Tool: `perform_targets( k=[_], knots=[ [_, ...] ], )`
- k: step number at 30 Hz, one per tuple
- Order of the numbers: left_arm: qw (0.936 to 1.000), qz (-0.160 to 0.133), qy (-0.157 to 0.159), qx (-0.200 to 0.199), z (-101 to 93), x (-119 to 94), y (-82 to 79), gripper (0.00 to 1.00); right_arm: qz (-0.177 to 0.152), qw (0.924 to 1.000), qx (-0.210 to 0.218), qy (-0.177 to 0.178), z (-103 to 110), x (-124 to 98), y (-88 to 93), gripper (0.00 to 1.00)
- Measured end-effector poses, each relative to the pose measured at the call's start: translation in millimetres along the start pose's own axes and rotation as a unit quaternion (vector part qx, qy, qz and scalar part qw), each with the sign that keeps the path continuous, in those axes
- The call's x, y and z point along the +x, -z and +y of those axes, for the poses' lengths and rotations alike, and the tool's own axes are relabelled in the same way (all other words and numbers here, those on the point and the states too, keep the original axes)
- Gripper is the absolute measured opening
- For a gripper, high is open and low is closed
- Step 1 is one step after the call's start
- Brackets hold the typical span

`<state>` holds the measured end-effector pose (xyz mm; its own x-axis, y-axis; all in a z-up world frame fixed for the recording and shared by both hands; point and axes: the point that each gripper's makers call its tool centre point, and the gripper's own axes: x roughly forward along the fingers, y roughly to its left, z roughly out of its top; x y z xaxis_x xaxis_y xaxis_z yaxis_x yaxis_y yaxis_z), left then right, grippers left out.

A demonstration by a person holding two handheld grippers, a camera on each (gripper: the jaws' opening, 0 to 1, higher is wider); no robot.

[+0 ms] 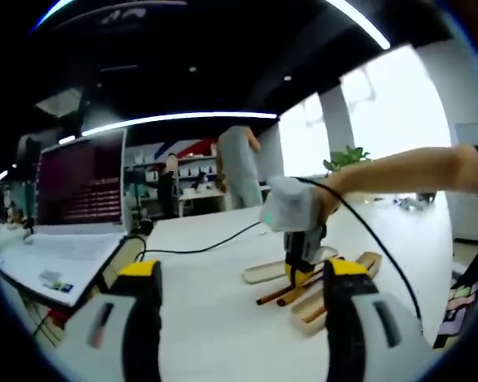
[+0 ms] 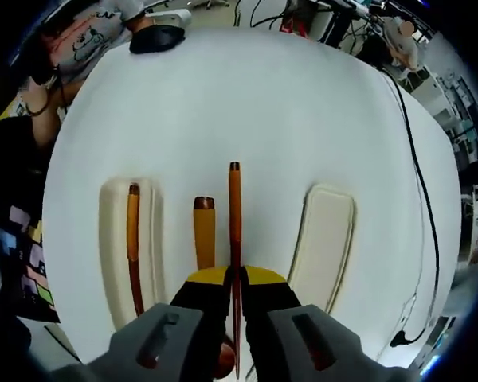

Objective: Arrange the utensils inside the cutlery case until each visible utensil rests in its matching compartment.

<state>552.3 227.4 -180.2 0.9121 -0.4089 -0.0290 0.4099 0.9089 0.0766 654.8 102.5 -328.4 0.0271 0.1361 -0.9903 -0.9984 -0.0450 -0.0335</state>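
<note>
Wide white table (image 2: 247, 103), round-edged, under everything. On it, two cream oblong halves of the cutlery case (image 2: 115, 247): the half in the left of the right gripper view with a shallow trough, the lid-like half (image 2: 325, 239) lying apart in the right of that view, plain and flat. Three brown utensils counted. One slim chopstick (image 2: 235, 231), orange-brown with a dark tip, lifted over the bare tabletop between the two halves and running straight up from the jaws. One thicker wooden handle (image 2: 204, 231), red-brown at its end, just beside the chopstick, lower end hidden behind the jaws. One thin dark-stemmed utensil (image 2: 133, 239) resting lengthwise in the trough of the left-hand half.

Right gripper (image 2: 235, 298), yellow-tipped black jaws on grey bodies, pinched closed on the chopstick. Seen from the left gripper view, same gripper (image 1: 301, 267) standing over the case pieces (image 1: 334, 278), held by a bare forearm (image 1: 406, 171), black cable trailing.

Left gripper (image 1: 239, 298) held back from the case, jaws spread wide, nothing between them.

One open laptop (image 1: 72, 215) at the table's far-left edge in the left gripper view.
</note>
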Motion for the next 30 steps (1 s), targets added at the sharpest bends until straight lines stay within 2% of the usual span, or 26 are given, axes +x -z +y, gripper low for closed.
perform_targets(
  k=[5, 6, 7, 8, 11, 18, 23, 28, 30],
  knots=[
    [1.0, -0.005, 0.006, 0.0, -4.0, 3.3, -0.4, 0.88, 0.026, 0.9994, -0.005, 0.023, -4.8, 0.4, -4.6, 0.04],
    [1.0, -0.002, 0.008, -0.001, -7.0, 3.6, -0.3, 0.89, 0.035, 0.9989, 0.021, 0.025, -5.3, -0.6, -3.0, 0.04],
    [0.9999, 0.001, 0.01, 0.002, -9.4, 2.8, 0.0, 0.89, 0.033, 0.999, 0.019, 0.021, -6.1, 0.3, -4.7, 0.04],
    [0.9999, 0.001, 0.01, 0.005, -10.9, 1.9, -0.9, 0.9, 0.036, 0.9979, 0.05, 0.019, 1.1, 0.4, -0.8, 0.03],
    [0.9998, -0.011, 0.012, 0.006, -12.4, 0.4, -6.4, 0.91, 0.024, 0.9991, 0.029, 0.02, 7.1, 0.2, 2.7, 0.03],
    [0.9999, -0.011, 0.012, 0.004, -7.1, 0.0, -5.5, 0.91, 0.006, 0.9991, 0.035, 0.023, 12.4, -0.8, 7.8, 0.02],
    [0.9998, -0.011, 0.018, 0.004, -8.3, 1.9, -4.4, 0.9, 0.034, 0.9987, 0.013, 0.036, 16.2, -0.3, 7.8, 0.02],
    [0.9998, -0.008, 0.015, 0.008, -10.6, 2.8, -4.5, 0.92, 0.043, 0.9984, 0.017, 0.031, 18.0, -1.8, 6.1, 0.02],
    [0.9999, -0.008, 0.012, 0.005, -9.6, 3.2, -4.5, 0.92, 0.045, 0.9981, 0.013, 0.04, 15.7, -5.3, 5.7, 0.02]
  ],
)
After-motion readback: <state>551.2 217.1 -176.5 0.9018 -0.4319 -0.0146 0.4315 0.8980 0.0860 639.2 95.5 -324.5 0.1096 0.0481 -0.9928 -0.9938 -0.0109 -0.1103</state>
